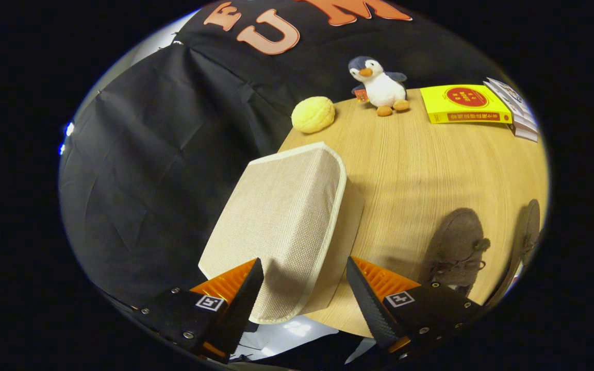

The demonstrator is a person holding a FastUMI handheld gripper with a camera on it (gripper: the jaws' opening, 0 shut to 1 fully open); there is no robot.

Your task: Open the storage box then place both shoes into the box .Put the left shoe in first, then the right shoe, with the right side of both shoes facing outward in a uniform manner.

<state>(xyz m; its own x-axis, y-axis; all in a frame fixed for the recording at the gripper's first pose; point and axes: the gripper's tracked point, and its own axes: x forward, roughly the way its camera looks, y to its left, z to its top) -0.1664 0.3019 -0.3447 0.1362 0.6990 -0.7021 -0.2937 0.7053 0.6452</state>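
tool [304,288] held open, nothing gripped | storage box [281,226] lidded, at desk [421,165] edge, ahead between fingers | shoes [457,247] beside it | risk: box may be pushed off edge if lid is snagged

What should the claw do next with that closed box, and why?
Probably ease forward and close on the near edge of the storage box lid. The claw is open, its fingers either side of that corner without pressing on it, the lid is down, and both shoes wait on the table.
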